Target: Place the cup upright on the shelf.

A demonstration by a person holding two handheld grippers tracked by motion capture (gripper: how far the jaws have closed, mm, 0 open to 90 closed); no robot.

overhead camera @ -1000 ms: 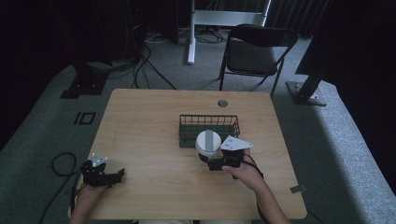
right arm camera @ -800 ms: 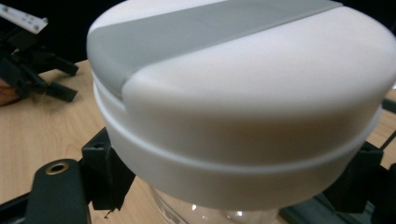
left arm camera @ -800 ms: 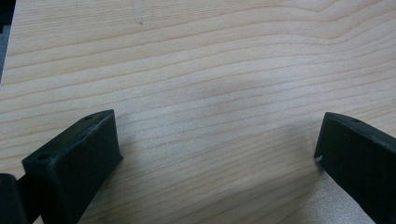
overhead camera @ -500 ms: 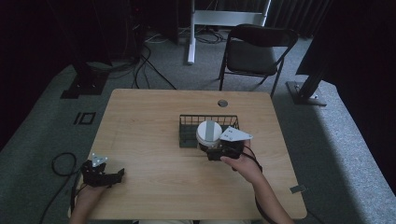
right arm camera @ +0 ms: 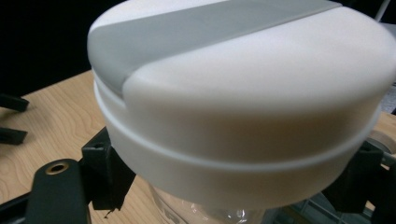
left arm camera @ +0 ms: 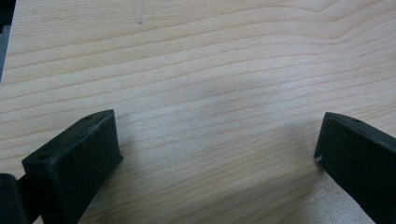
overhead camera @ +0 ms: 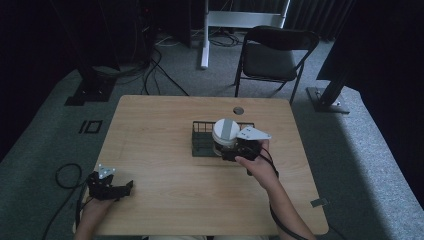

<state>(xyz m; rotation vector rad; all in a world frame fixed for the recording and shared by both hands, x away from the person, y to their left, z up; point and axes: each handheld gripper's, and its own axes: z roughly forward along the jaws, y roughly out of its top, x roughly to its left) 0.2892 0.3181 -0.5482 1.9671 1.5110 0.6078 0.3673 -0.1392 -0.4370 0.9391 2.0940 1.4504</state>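
1. In the right gripper view, the right gripper (right arm camera: 229, 186) is clamping its two black jaws on the clear body of a jar (right arm camera: 243, 116), one jaw pressing in from the lower left of the frame and the other from the lower right, both just under the jar's wide white lid.
2. The lid is spreading across most of that frame, and a grey stripe (right arm camera: 205, 28) is running across its top from the upper right down to the left.
3. In the high view, the jar (overhead camera: 225, 134) is sitting right of the frame's centre, with the right gripper (overhead camera: 235, 152) and the person's right hand (overhead camera: 257, 167) just below and right of it.
4. The jar is overlapping the right half of a dark wire basket (overhead camera: 202, 140); whether it is resting inside the basket or hanging over it cannot be told. The left half of the basket is showing only its mesh floor.
5. In the left gripper view, the left gripper (left arm camera: 217, 149) is holding its jaws wide apart, with bare wooden table (left arm camera: 210, 56) between them.
6. In the high view, the left gripper (overhead camera: 122, 189) is lying at the lower left of the frame near the table's (overhead camera: 165, 120) front edge, well apart from the jar and basket.
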